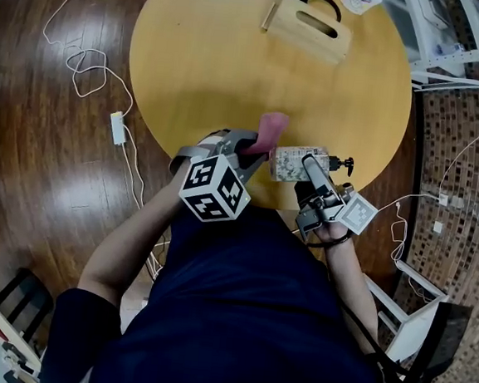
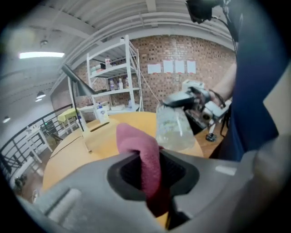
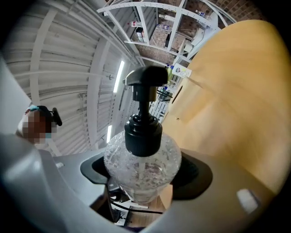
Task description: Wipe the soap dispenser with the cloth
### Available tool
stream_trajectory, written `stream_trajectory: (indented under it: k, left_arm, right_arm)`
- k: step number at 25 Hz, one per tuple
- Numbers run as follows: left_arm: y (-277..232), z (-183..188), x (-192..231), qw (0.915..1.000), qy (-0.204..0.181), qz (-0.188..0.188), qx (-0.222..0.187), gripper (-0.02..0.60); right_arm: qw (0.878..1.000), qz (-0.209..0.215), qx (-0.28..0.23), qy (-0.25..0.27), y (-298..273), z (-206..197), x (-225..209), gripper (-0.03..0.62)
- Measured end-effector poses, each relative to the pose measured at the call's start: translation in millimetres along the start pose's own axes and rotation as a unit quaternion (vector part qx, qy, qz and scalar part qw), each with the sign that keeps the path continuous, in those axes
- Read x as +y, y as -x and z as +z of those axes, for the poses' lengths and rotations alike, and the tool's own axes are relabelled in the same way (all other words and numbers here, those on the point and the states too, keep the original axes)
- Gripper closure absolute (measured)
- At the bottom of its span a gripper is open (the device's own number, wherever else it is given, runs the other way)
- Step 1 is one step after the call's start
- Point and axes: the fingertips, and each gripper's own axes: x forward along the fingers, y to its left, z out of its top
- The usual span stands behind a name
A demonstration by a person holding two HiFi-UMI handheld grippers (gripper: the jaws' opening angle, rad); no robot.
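Right gripper point(image 3: 144, 172) clamps clear soap dispenser point(image 1: 294, 163) (black pump, label print unreadable); left gripper point(image 2: 150, 172) pinches pink cloth point(image 2: 136, 142).

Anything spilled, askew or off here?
Nothing looks spilled or damaged. One oddity: the clear soap dispenser with black pump lies sideways in the right gripper, held above the near edge of the round wooden table rather than standing on it. The pink cloth, clamped in the left gripper, is by its base.

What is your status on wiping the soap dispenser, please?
Left hand-held gripper shut on pink cloth. Right hand-held gripper shut on soap dispenser, held sideways over table. Nothing in the way.
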Motion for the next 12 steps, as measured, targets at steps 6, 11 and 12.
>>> stream_trajectory:
  k: [6, 11, 12]
  left_arm:
    - [-1, -6, -39, 0.9974, -0.045, -0.054, 0.016, 0.512]
    - [13, 25, -34, 0.9979, -0.013, -0.046, -0.042, 0.514]
    - [14, 24, -27, 0.9983, -0.007, -0.039, -0.044, 0.514]
  right_arm:
    - [0.998, 0.044, -0.024, 0.035, -16, 18, 20, 0.224]
    - [0.999, -0.021, -0.046, -0.006, 4, 26, -14, 0.224]
    - [0.998, -0.023, -0.049, -0.01, 7, 26, -16, 0.224]
